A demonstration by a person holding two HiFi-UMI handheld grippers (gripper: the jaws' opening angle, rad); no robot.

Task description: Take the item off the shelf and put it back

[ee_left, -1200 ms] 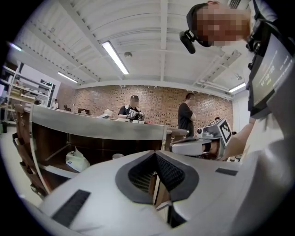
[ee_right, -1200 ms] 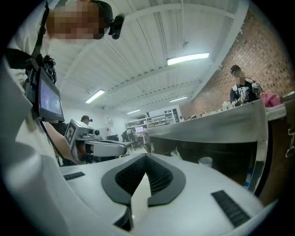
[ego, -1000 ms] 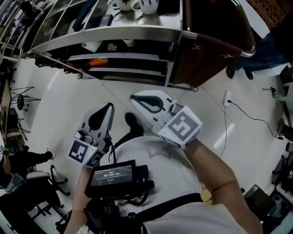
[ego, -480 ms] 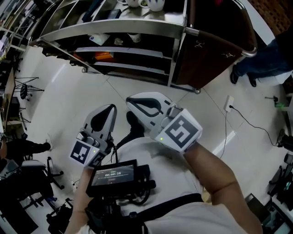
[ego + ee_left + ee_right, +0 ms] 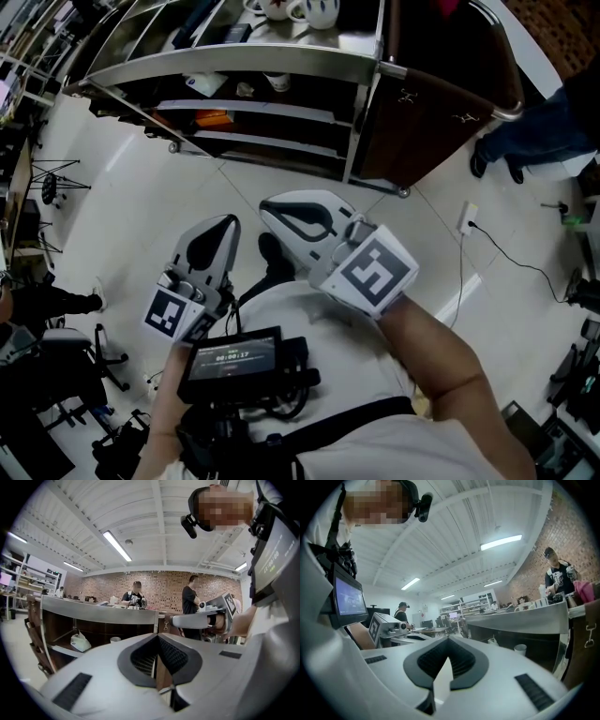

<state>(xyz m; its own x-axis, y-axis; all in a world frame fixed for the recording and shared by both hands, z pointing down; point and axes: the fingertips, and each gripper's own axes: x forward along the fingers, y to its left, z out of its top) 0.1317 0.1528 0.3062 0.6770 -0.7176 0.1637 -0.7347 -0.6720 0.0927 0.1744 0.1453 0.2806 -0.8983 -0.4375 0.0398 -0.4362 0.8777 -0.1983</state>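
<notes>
Little has changed over the last second: both tools have drifted only slightly in front of the person's chest, while the counter [image 5: 281,58] has slid a touch in the head view, so more of its left end now shows.

The left hand-held gripper [image 5: 223,225] is held near the body, aimed toward the counter. Its own view shows its ribbed black pads [image 5: 143,656] pressed together with nothing between them. The right hand-held gripper [image 5: 272,206] sits just beside it, a little further forward, marker cube up. Its jaws are likewise fully closed and empty in the right gripper view. Neither tool touches anything, and both are well apart from the counter.

Beneath the steel counter top run open shelves [image 5: 253,111]. On the upper one lie a white pouch [image 5: 202,82] and, to its right, a white cup [image 5: 277,81]. On the one below is an orange packet [image 5: 214,117]. Which of these the task means cannot be told, but all of them are on the shelves and none is held. White mugs [image 5: 305,9] stand on top of the counter.

A small monitor [image 5: 230,361] hangs at the person's chest. A cable [image 5: 506,239] trails over the tiled floor [image 5: 141,197] at the right. Other people stand behind the counter in the left gripper view
</notes>
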